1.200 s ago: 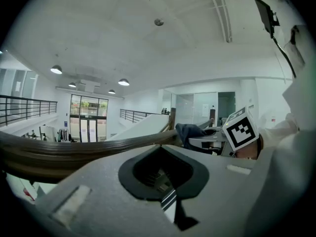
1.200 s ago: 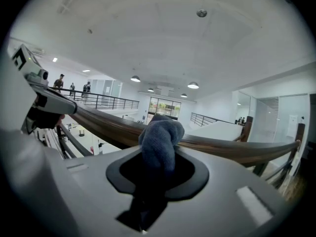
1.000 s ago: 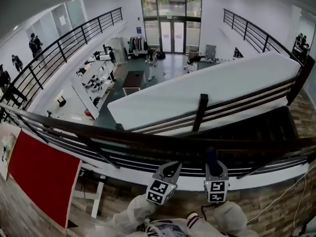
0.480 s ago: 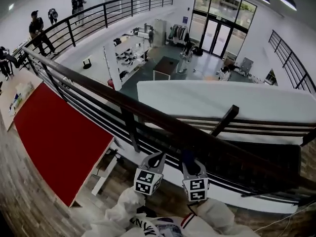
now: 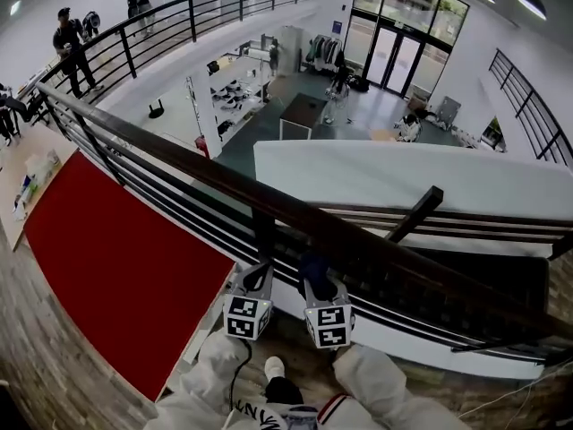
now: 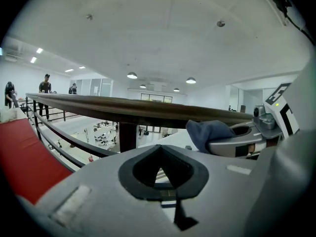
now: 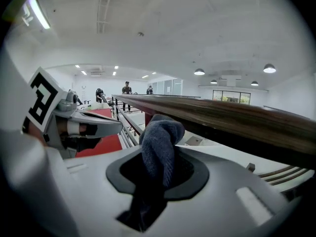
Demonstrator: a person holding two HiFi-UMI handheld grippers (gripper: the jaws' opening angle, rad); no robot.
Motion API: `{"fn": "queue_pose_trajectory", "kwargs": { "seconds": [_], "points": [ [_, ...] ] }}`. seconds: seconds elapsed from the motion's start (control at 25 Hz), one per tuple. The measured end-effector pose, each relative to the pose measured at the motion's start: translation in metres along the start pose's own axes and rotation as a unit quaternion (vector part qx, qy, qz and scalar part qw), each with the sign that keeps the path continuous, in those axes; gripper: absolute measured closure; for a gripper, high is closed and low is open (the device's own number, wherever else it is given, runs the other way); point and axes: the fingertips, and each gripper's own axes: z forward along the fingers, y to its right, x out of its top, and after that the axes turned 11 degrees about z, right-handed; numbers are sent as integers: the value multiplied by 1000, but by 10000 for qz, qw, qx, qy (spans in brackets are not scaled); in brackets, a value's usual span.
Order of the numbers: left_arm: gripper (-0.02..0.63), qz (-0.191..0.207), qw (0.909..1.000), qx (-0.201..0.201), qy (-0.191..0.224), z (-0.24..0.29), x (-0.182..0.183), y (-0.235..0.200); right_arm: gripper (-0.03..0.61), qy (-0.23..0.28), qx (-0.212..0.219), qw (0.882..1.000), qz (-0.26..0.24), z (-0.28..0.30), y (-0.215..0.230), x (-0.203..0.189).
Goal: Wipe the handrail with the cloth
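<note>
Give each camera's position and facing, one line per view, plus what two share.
Head view: on the head, facing down at the handrail; left gripper, right gripper, sleeves show.
Left gripper view: on that gripper, along its shut jaws, under the handrail.
Right gripper view: along jaws shut on the cloth.
Gripper views share handrail and cloth.

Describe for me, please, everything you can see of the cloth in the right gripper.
The cloth is dark blue-grey with a soft, woven, towel-like texture. It is bunched into a thick fold that stands up from between the jaws of the right gripper, which are shut on it. Its lower end drops out of sight in the gap between them. Its rounded top sits right at the dark wooden handrail and seems to press against it.
</note>
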Motion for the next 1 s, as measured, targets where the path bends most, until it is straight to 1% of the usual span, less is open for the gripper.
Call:
{"fn": "queue_pose_trajectory", "kwargs": {
  "seconds": [0.08,0.2,0.28,0.48,0.6,0.76,1.0],
  "points": [
    [612,22,10000,7,-55,7,-5,-13,485,-40,-37,9999,109,25,-1,1],
    [612,2,9999,-79,-111,18,-19,-27,485,-206,-104,9985,503,65,-4,-8],
    [612,21,9998,-149,-107,29,-28,-36,485,-297,-151,9972,666,94,-6,-14],
    [612,241,9994,-213,-143,65,-45,-46,485,-497,-238,9943,917,148,7,-27],
    [612,317,9992,-179,-188,78,-50,-57,485,-551,-215,9940,915,171,5,-29],
    [612,282,9992,-152,-251,83,-57,-68,485,-745,-169,9933,863,199,-3,-31],
    [612,270,9994,-119,-197,81,-49,-63,485,-884,-181,9931,749,202,5,-34]
  ]
}}
